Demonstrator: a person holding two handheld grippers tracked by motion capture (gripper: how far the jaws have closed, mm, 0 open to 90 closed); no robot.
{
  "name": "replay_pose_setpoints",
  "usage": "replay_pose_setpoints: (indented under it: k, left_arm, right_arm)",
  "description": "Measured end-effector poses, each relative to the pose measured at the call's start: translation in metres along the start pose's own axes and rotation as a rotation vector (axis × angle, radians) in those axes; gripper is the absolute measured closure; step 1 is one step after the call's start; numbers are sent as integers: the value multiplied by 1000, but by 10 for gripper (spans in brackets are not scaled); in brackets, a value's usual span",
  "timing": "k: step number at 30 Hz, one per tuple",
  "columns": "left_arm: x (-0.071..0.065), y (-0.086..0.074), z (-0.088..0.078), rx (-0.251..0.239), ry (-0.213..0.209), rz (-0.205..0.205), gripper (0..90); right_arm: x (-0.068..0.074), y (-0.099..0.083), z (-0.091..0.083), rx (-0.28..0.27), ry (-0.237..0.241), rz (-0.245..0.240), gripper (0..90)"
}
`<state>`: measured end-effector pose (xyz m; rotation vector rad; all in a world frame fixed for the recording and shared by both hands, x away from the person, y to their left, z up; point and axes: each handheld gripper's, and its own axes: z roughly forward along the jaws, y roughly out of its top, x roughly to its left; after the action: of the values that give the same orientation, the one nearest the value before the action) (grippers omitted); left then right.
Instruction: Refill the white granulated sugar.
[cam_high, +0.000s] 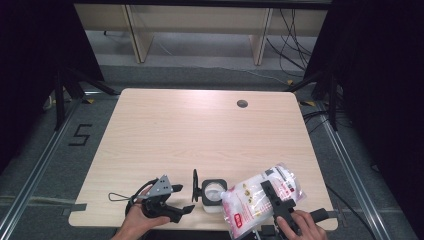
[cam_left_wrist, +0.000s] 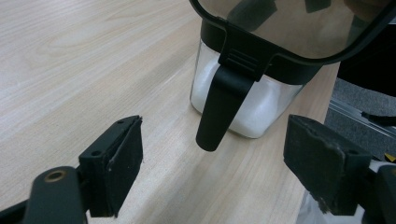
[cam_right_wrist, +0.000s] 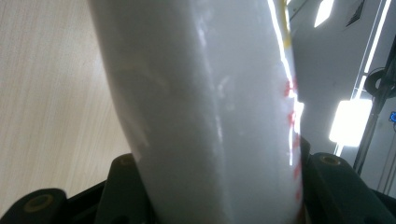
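1. Presently, the right gripper (cam_high: 274, 200) held a plastic bag (cam_high: 260, 200) of white powder, jaws pinching its middle, mouth tilted over the jar (cam_high: 213, 195).
2. Jar stood near the desk (cam_high: 200, 130) front edge, lid (cam_high: 195, 185) flipped up, already part filled with powder.
3. Left gripper (cam_high: 172, 202) sat just beside the jar, jaws spread and empty, the lid's latch (cam_left_wrist: 219, 109) hanging between them.
4. Risk: the soft bag could sag or slip in the pinch, spilling powder onto the desk.
5. Risk: a nudge could push the unheld jar off the close front edge.
6. Room: wide bare desk lay behind and left; little to the front.
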<state>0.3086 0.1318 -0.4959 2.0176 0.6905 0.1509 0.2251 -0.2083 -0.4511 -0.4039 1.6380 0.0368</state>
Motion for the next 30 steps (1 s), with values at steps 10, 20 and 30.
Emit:
replay_pose_setpoints:
  k: [10,20,30]
  left_arm:
    - [-1,0,0,4,7,-9,195]
    - [1,0,0,1,-4,17,195]
    - [1,0,0,1,-3,17,195]
  right_arm:
    - [-1,-1,1,-8,-7,-8,524]
    - [-1,-2,1,-9,-3,-4,525]
    - [-2,-2,0,-9,-7,-3,526]
